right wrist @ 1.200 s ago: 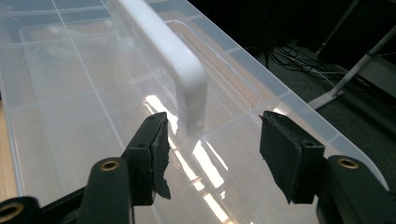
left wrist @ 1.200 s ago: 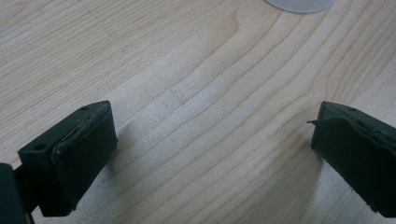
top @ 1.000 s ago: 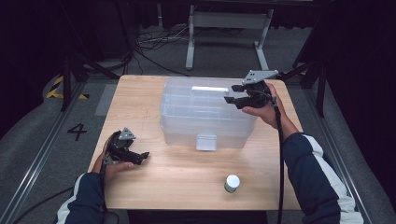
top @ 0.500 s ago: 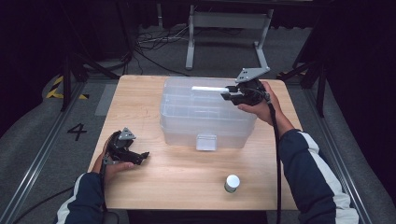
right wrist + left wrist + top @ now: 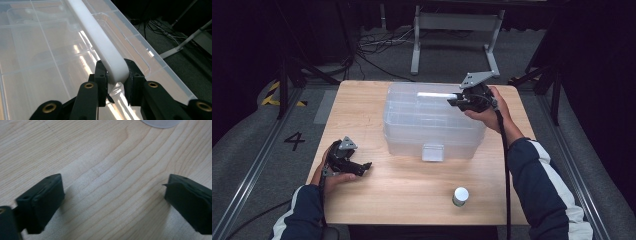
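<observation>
While the right tongs [image 5: 116, 75] pinch the end of the white handle [image 5: 100, 42], these lines set out the scene.

Box: a clear plastic storage box [image 5: 432, 122] stands in the middle of the wooden counter [image 5: 412, 195], toward its far half; its lid is on, and a small clear latch faces the person.

Handle: the white bar lies along the top of the lid near the far edge; in the right gripper view it runs away from the jaws toward the upper left.

Right tongs: in the high view [image 5: 453, 101] they sit over the box's far right corner, held in the person's right hand [image 5: 484, 107]. The jaws have just been closing, and both pads press on the rounded end of the handle.

Left tongs: they [image 5: 364, 169] rest low on the counter's near left part, held in the left hand [image 5: 334, 175], well apart from the box. The jaws stand spread with bare wood between them, having just narrowed a little.

Small container: a white-capped one [image 5: 460, 196] stands upright near the front edge, right of centre; it may be a jar, though it is too small to tell.

Floor: dark cables [image 5: 372, 47] and a grey metal stand [image 5: 452, 30] lie beyond the counter.
</observation>
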Action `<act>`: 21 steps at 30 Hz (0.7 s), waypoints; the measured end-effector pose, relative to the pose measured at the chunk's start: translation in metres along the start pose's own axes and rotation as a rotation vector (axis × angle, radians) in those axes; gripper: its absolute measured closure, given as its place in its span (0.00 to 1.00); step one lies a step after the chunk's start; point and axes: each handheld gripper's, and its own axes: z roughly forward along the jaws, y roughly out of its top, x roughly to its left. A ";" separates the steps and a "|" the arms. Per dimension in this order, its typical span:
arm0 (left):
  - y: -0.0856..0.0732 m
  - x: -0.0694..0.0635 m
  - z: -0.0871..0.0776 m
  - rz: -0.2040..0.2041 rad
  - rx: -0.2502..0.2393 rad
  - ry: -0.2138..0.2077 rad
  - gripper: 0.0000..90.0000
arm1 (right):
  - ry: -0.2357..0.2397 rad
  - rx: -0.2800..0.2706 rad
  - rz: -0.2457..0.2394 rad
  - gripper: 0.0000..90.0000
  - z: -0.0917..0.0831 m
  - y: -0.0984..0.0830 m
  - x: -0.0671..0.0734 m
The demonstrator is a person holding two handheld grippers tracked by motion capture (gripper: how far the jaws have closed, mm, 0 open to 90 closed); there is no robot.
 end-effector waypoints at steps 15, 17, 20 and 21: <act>0.048 -0.022 -0.032 0.108 -0.188 -0.064 0.76 | 0.004 0.012 0.063 0.83 -0.001 0.009 -0.009; 0.054 -0.025 -0.036 0.147 -0.198 -0.081 0.89 | 0.002 0.017 0.065 0.83 -0.001 0.010 -0.009; 0.060 -0.028 -0.039 0.153 -0.215 -0.061 0.99 | 0.004 0.025 0.072 0.83 -0.001 0.012 -0.010; 0.062 -0.029 -0.039 0.155 -0.217 -0.051 1.00 | 0.005 0.026 0.078 0.83 -0.001 0.012 -0.011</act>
